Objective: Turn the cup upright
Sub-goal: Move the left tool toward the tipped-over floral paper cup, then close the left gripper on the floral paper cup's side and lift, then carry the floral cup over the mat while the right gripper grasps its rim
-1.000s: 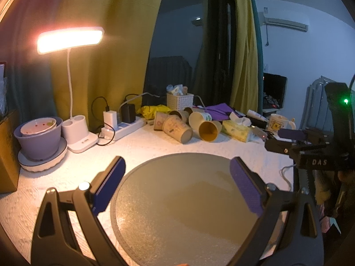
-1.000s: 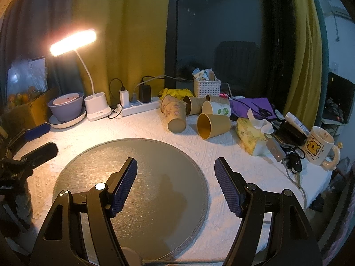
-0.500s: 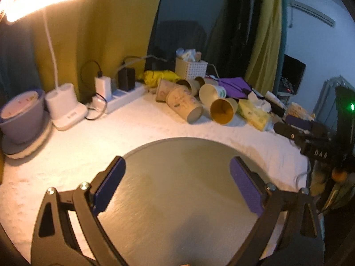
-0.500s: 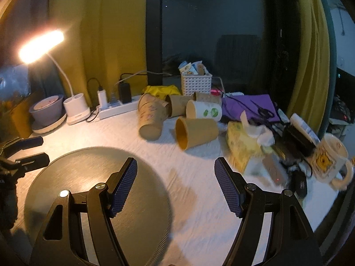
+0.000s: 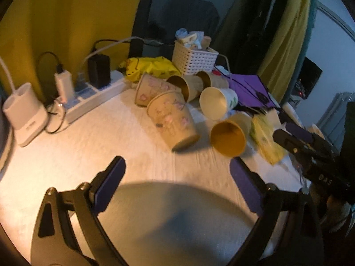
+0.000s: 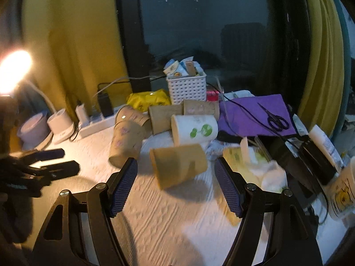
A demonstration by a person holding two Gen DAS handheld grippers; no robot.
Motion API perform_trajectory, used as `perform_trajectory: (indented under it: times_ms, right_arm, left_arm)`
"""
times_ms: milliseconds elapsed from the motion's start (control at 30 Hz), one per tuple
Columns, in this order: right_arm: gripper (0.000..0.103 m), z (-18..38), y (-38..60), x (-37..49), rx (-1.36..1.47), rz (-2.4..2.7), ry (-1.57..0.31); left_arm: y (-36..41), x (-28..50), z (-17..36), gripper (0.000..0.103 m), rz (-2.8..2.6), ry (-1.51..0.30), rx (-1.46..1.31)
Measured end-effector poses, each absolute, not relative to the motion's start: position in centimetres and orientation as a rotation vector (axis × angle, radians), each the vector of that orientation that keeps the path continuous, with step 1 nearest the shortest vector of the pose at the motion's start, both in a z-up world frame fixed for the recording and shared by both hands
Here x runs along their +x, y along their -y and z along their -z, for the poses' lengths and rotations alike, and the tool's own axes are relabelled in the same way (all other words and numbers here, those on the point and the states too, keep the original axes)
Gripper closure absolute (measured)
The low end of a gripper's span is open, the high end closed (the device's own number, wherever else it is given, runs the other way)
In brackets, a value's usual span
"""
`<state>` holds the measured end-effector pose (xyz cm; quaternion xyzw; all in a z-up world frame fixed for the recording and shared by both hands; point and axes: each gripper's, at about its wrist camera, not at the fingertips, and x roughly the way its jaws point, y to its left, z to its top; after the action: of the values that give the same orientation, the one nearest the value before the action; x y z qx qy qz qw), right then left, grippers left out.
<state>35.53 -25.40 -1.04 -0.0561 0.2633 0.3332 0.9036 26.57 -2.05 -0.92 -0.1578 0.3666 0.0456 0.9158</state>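
Note:
Several paper cups lie on their sides in a pile on the white tablecloth. A plain tan cup (image 6: pixel 178 167) lies nearest, its mouth to the left; it shows mouth-on in the left wrist view (image 5: pixel 228 137). A patterned cup (image 5: pixel 172 119) lies left of it, also in the right wrist view (image 6: pixel 126 143). A white cup with green leaves (image 6: pixel 194 129) lies behind. My right gripper (image 6: pixel 176 186) is open and empty, its fingers either side of the tan cup, just short of it. My left gripper (image 5: pixel 177 184) is open and empty, short of the cups.
A round grey mat (image 5: pixel 173 221) lies under the left gripper. A white basket (image 6: pixel 186 87), a yellow packet (image 6: pixel 147 98), a power strip (image 5: pixel 93 100), a purple cloth with scissors (image 6: pixel 255 115), a tissue pack (image 5: pixel 266 139) and a mug (image 6: pixel 342 196) ring the cups.
Both grippers have moved forward toward the cup pile. The right gripper has left the mat and now brackets the tan cup. Both stay open.

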Motion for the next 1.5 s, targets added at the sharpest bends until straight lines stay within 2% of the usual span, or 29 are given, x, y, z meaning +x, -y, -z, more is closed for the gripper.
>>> perform_trajectory:
  times_ms: [400, 500, 533, 567, 967, 1500]
  right_arm:
    - [0.028, 1.7, 23.5, 40.3, -0.1, -0.715, -0.598]
    - [0.028, 2.0, 23.4, 40.6, -0.098, -0.71, -0.607]
    - [0.028, 2.1, 23.4, 40.6, -0.098, -0.708, -0.611]
    - [0.028, 2.1, 23.4, 40.6, -0.099, -0.705, -0.614]
    - [0.028, 1.7, 23.7, 37.3, -0.115, -0.693, -0.612]
    - [0.028, -0.2, 24.0, 26.7, -0.152, -0.729, -0.592]
  left_arm:
    - [-0.3, 35.5, 5.4, 0.008, -0.117, -0.875, -0.478]
    - [-0.5, 36.5, 6.1, 0.023, -0.127, -0.906, -0.476]
    - [-0.6, 36.6, 6.4, 0.032, -0.123, -0.916, -0.484]
    - [-0.6, 36.8, 6.8, 0.045, -0.12, -0.932, -0.492]
    - [0.1, 32.8, 5.7, 0.046, -0.085, -0.911, -0.463]
    - [4.4, 19.5, 2.8, 0.046, 0.0, -0.817, -0.289]
